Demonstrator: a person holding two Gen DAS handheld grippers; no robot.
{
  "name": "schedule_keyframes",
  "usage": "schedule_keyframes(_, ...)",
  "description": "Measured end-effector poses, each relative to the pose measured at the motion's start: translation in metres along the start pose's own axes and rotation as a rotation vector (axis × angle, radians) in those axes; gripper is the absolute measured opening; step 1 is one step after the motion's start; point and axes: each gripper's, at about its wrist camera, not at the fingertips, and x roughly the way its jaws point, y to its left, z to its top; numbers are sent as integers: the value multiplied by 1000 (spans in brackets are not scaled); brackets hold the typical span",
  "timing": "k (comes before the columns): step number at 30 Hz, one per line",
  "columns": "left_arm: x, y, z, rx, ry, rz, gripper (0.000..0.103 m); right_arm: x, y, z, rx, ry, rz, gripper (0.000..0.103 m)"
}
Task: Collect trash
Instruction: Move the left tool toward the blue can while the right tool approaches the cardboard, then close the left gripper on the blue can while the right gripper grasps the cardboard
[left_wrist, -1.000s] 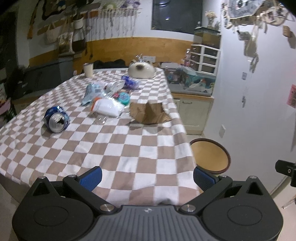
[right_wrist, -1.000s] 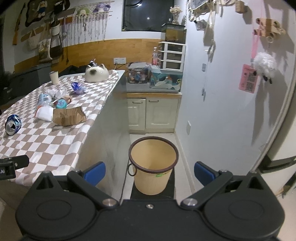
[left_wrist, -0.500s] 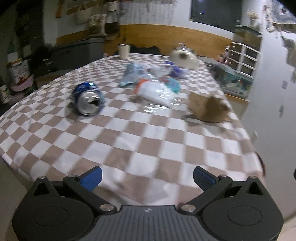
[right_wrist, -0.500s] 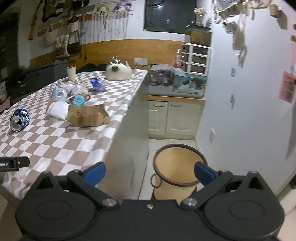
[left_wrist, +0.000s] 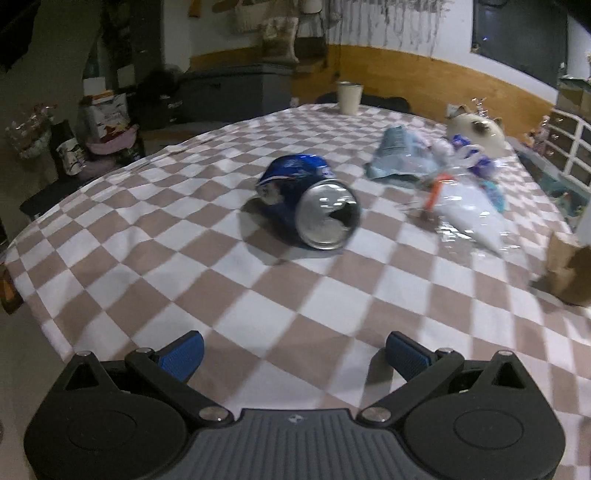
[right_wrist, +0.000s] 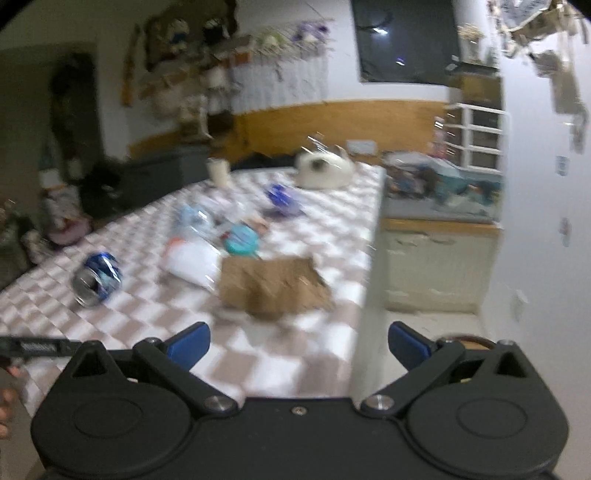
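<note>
Dim room, white walls with wood wainscot (left_wrist: 424, 74); dark window (right_wrist: 402, 40), cream cabinets (right_wrist: 436, 266), checkered tablecloth (left_wrist: 207, 258)

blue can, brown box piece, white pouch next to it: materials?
Blue can: thin metal, probably aluminium; shiny silver end, dented printed wall.
Brown box piece: looks like matte cardboard with torn, ragged edges, though the view is blurred.
White pouch: seemingly glossy clear plastic film over white contents; glare and wrinkles.

Dim indoor light; the right wrist view smears with motion blur, the left stays sharper, and fisheye bends both edges.
</note>
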Motion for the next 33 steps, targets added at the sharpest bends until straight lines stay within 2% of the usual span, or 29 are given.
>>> schedule_keyframes(2, 6, 4, 6, 5, 1, -2, 103, 12, 4, 7, 7, -15, 28, 103)
schedule_keyframes(6, 20, 8, 15, 22, -7, 4, 103, 42, 10, 21, 26, 16, 30, 103)
schedule_keyframes(13, 26, 27, 9, 97, -90, -100, 103, 94, 12, 28, 39, 98, -47, 103)
schedule_keyframes(15, 27, 28, 12, 103, -81, -114, 103, 103, 9, 27, 65, 107, -59, 102)
schedule_keyframes(16, 27, 28, 14, 97, -75, -114, 103, 107, 8, 26, 77, 105, -59, 97)
schedule_keyframes(17, 27, 28, 17, 85, -79, -112, 103, 108, 9, 26, 81, 104, -54, 90)
schedule_keyframes(19, 24, 30, 24, 54, -123, -116, 103, 115, 9, 26, 91, 120, -32, 82)
schedule_keyframes(21, 22, 32, 32, 21, -171, -138, 103, 117, 11, 25, 103, 130, -6, 79)
schedule_keyframes(23, 24, 32, 44, -26, -204, -155, 103, 119, 10, 24, 124, 131, 13, 69)
schedule_keyframes(25, 27, 32, 57, -95, -225, -180, 103, 120, 10, 21, 137, 140, 15, 64)
schedule_keyframes(28, 40, 34, 77, -208, -205, -214, 103, 119, 11, 18, 139, 135, 15, 62)
schedule_keyframes(30, 52, 36, 88, -289, -169, -212, 103, 119, 12, 17, 133, 143, 14, 53)
schedule_keyframes(33, 68, 42, 97, -392, -115, -193, 103, 120, 11, 16, 139, 148, 7, 49)
